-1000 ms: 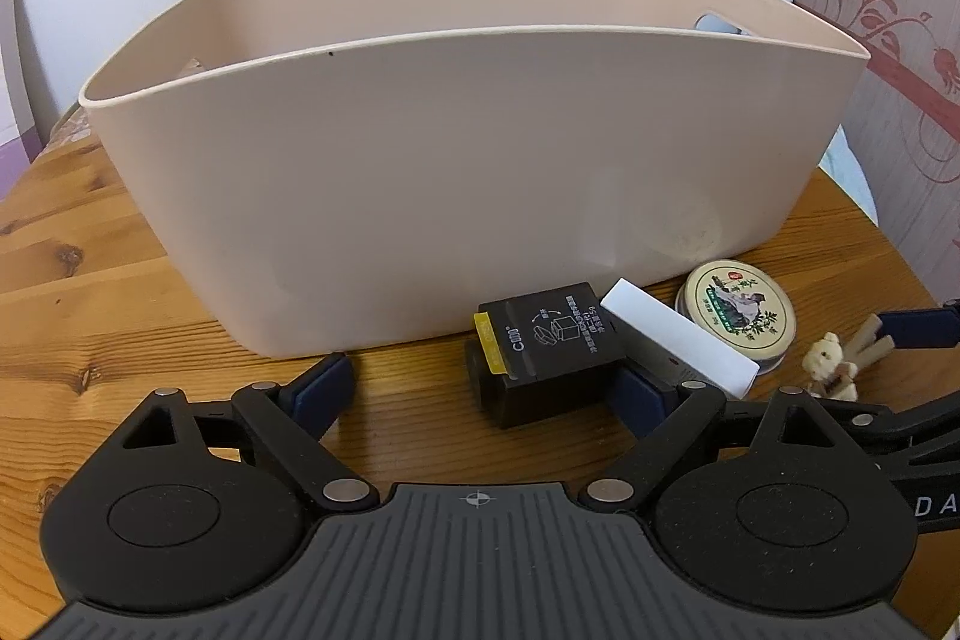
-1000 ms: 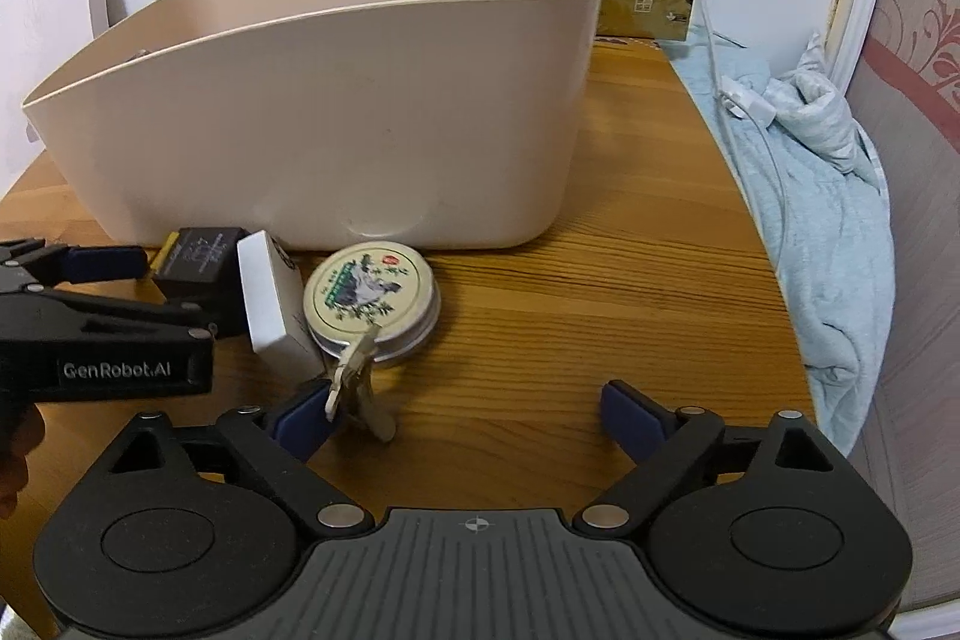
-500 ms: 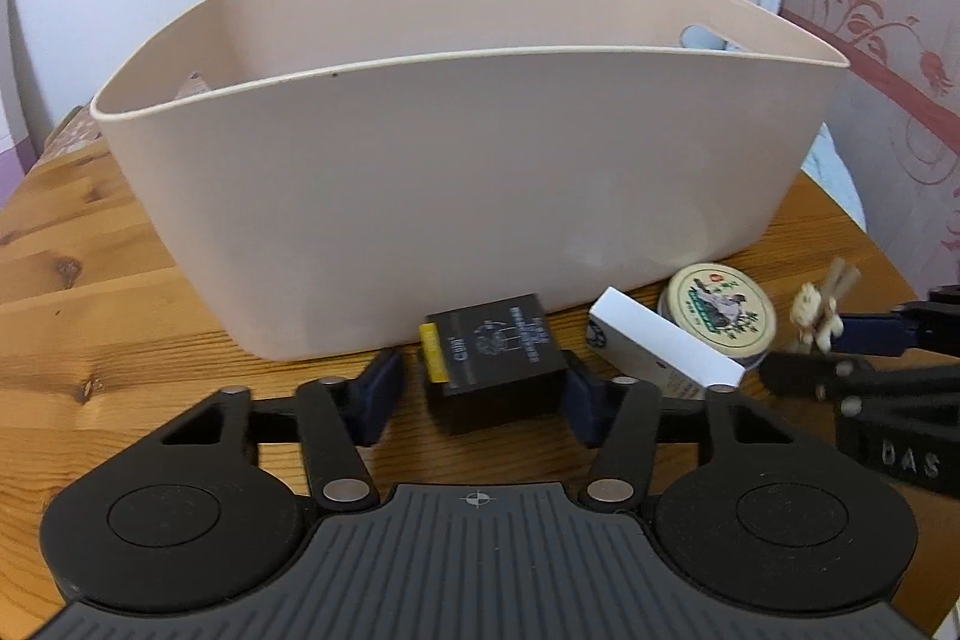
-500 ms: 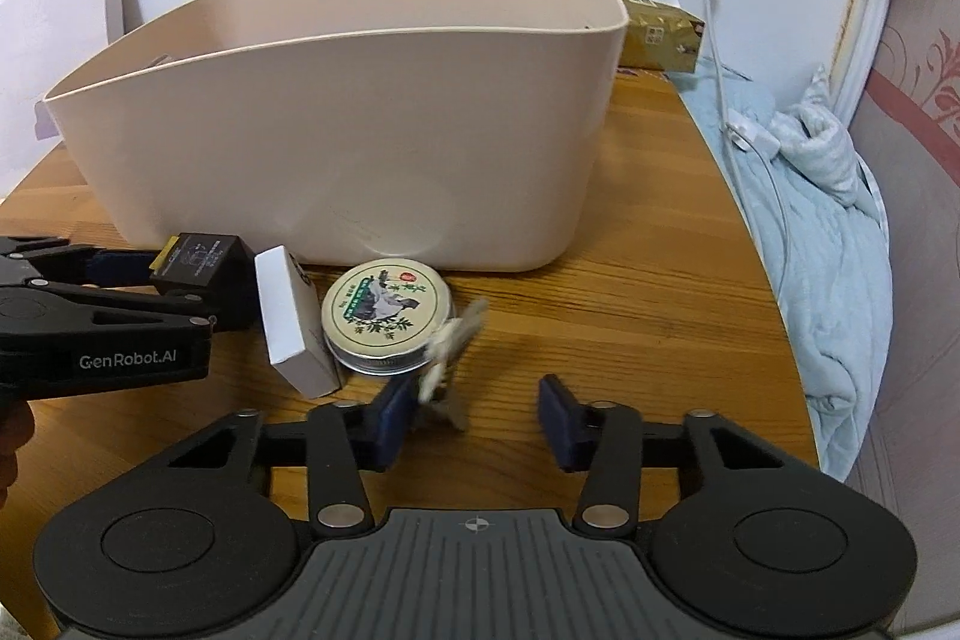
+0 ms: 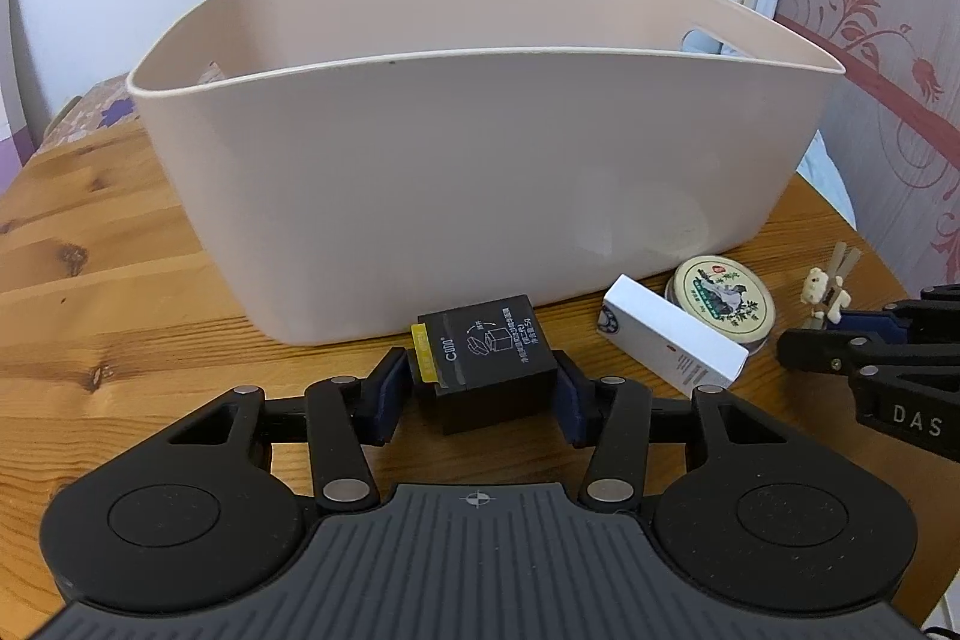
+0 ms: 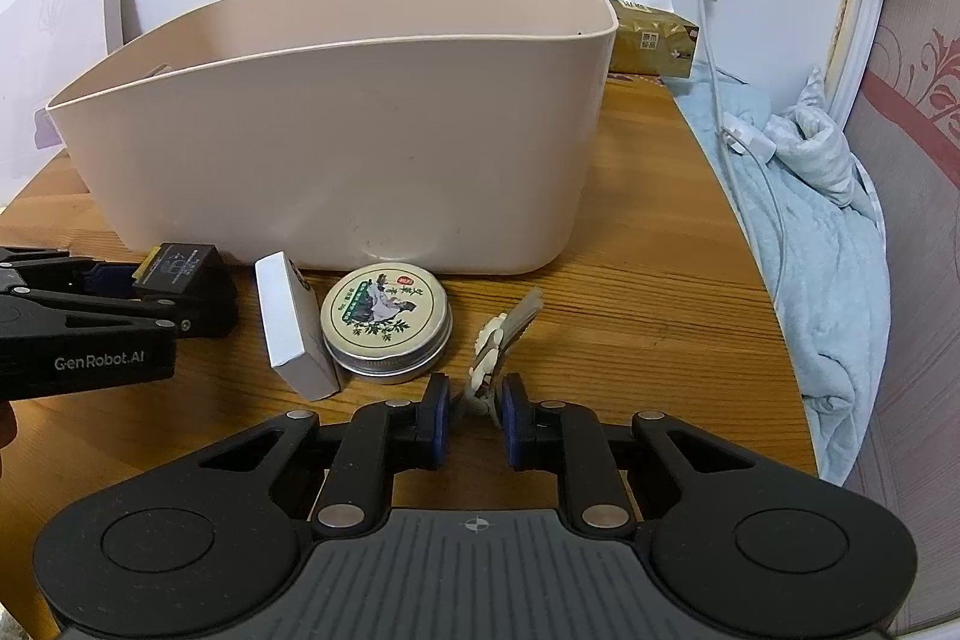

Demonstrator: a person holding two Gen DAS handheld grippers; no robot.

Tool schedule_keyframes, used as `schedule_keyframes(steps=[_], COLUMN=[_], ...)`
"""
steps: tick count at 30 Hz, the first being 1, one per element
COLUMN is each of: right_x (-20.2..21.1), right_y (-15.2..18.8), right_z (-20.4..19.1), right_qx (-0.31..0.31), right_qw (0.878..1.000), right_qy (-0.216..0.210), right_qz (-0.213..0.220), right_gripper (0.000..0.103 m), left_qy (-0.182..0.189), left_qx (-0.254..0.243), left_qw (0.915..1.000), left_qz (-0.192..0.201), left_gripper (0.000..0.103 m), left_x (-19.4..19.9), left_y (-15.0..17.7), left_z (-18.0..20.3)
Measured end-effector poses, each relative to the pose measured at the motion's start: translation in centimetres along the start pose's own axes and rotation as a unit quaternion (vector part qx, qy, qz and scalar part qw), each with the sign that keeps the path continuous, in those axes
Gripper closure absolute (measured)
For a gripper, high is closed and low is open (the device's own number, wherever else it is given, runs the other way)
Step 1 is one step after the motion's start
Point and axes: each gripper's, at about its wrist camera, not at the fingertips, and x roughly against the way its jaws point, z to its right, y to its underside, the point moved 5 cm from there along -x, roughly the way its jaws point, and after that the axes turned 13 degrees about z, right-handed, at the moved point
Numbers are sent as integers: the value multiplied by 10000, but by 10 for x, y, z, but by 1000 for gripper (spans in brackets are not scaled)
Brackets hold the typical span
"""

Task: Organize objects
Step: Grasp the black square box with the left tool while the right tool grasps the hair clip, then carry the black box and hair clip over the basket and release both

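A black box point(image 5: 486, 352) with a yellow tab stands on the wooden table point(image 5: 120, 316), just in front of the beige basket point(image 5: 480, 160). My left gripper point(image 5: 480, 394) is closing on it, and both blue pads press its sides. To the right, a small wooden clip with a bear on it point(image 6: 498, 340) stands tilted between the pads of my right gripper point(image 6: 474, 406), which is shut on it. The clip point(image 5: 828, 289) shows in the left wrist view too. A white box point(image 6: 294, 328) and a round tin point(image 6: 384, 310) lie between the two grippers.
The basket point(image 6: 360, 160) fills the back of the table. Behind it to the right is a tissue box point(image 6: 654, 46). A light blue cloth point(image 6: 828, 232) with a white charger cable point(image 6: 744, 139) lies beyond the table's curved right edge.
Both grippers went from wide open to closed. The left one closed on the black box. The right one closed on the bear clip, which shifted from its left pad to the middle.
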Motion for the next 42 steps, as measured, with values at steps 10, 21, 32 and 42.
schedule_keyframes(steps=[10,21,32,42], right_x=[16,36,57,78], right_y=[-7,-16,-30,-49], right_z=[-3,-3,-8,-7], right_qx=[95,116,196,168], right_qw=[9999,9992,9973,9937], right_qy=[12,49,32,64], right_qz=[144,370,703,1106], right_gripper=[86,86,86,86], left_qy=[8,69,86,142], left_qx=[102,69,-136,-216], left_qw=[9999,9999,9988,9970], left_qz=[-67,91,460,729], left_gripper=[53,53,53,53], left_x=[15,46,78,97], left_y=[2,-4,-24,-42], left_z=[-9,-16,-13,-10])
